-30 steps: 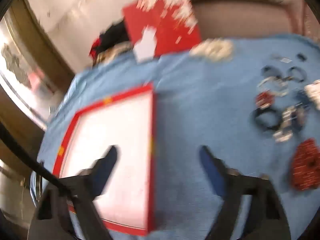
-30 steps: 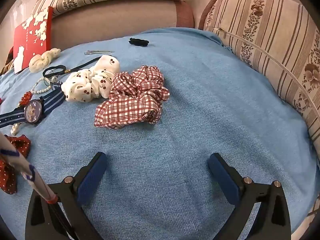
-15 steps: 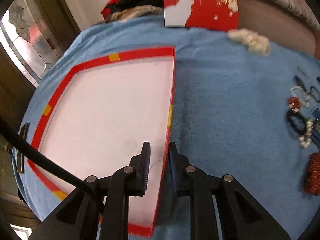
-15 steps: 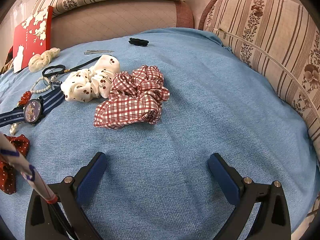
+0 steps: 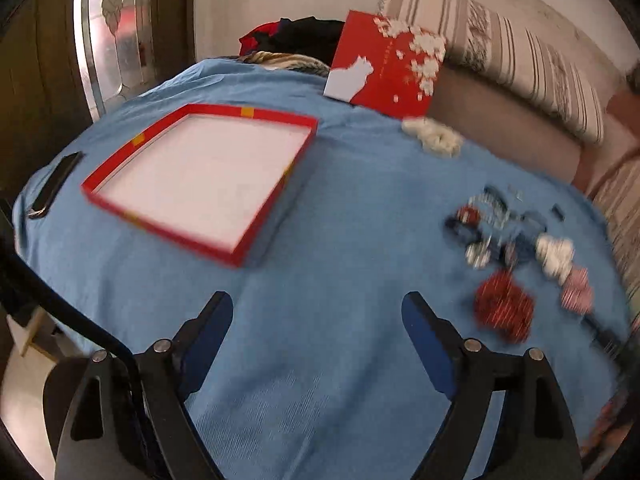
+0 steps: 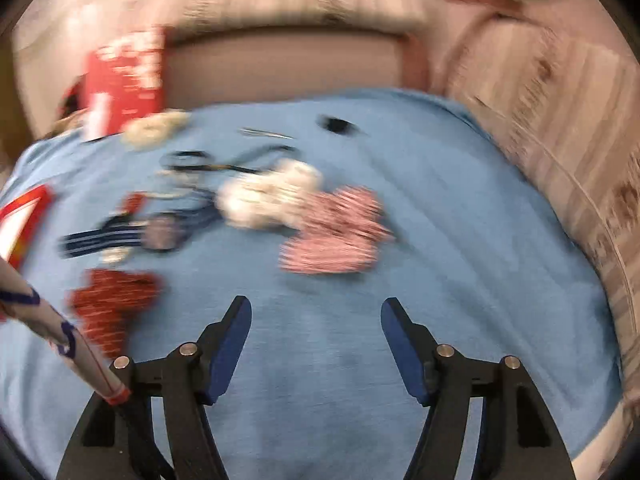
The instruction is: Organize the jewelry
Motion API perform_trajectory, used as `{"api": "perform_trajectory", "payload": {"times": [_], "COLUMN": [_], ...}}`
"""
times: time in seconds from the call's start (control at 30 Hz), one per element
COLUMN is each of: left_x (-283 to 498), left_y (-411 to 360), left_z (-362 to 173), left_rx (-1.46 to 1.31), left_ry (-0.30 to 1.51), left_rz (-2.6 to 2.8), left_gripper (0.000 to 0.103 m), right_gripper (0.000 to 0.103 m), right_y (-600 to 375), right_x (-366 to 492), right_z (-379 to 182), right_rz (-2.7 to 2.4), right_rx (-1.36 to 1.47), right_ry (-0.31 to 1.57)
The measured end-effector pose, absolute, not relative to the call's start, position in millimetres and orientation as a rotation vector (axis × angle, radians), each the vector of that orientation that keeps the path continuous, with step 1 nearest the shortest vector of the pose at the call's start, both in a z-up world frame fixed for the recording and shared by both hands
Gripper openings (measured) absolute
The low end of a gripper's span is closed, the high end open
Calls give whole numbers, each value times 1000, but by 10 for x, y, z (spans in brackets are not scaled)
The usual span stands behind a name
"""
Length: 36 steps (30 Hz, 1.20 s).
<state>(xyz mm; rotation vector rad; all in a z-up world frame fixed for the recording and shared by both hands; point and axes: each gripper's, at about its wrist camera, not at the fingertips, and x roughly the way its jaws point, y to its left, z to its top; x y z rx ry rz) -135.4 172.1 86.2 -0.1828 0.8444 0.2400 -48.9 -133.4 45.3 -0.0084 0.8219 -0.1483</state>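
My right view is smearing badly, so the jewelry pile (image 6: pixel 188 208) is showing only as streaks: I am making out a striped watch strap (image 6: pixel 104 236), a white scrunchie (image 6: pixel 268 196) touching a pink checked one (image 6: pixel 336 232), and a red dotted bow (image 6: pixel 112 300); the finer beads and cords I cannot sort apart. The red tray (image 6: pixel 24 220) is cut off at that view's left edge.

My left claw (image 5: pixel 316 312), pinched on the red tray's (image 5: pixel 200 176) rim half a second ago, is now standing wide with nothing between its pads, its jaws having just been opening, and the tray is lying empty farther off on the blue cloth (image 5: pixel 320 380). My right claw (image 6: pixel 316 316) has just been narrowing but is gaping over bare cloth, gripping nothing, and the pile is sitting farther from it than before.

A dark phone-like slab (image 5: pixel 56 184) is lying beside the tray, a red lid (image 5: pixel 388 68) is leaning on the sofa back, and a cable (image 6: pixel 60 336) is crossing my right view's corner.
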Motion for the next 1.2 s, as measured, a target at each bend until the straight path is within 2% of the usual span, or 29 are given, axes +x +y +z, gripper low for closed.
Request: {"api": "perform_trajectory", "payload": {"times": [0.1,0.23,0.33,0.4,0.5,0.57,0.6,0.63,0.7,0.87,1.0,1.2], "left_x": [-1556,-1759,-1758,-1719,-1655,-1617,-1587,-1564,-1529,-1427,-1300,-999], "left_y": [1651,1679,1796,1889,1997,2026,1997,1978,1914,1689,1497,1336], "left_z": [675,645,702,740,774,796,801,814,828,885,910,873], "left_rx": [-144,-94,-117,-144,-165,-167,-164,-151,-134,-78,-27,-77], "left_ry": [867,853,830,825,834,840,839,842,841,843,855,916], "left_rz": [248,231,253,263,261,253,249,243,227,141,84,-24], "left_gripper": [85,85,85,85,85,85,85,85,85,92,92,92], "right_gripper": [59,44,38,37,38,50,59,64,67,67,67,67], "right_y": [-1020,-651,-188,76,107,-66,-187,-309,-552,-1293,-1813,-2103], "right_x": [-372,-77,7,-70,-183,-302,-357,-417,-575,-836,-885,-644], "right_z": [509,258,44,101,274,378,415,450,450,445,445,513], "right_rz": [3,82,264,385,360,295,262,237,174,6,-83,-119], "right_rx": [13,87,113,119,100,101,115,130,137,181,218,202], "right_ry": [871,965,1068,1057,991,940,921,907,878,859,873,849]}}
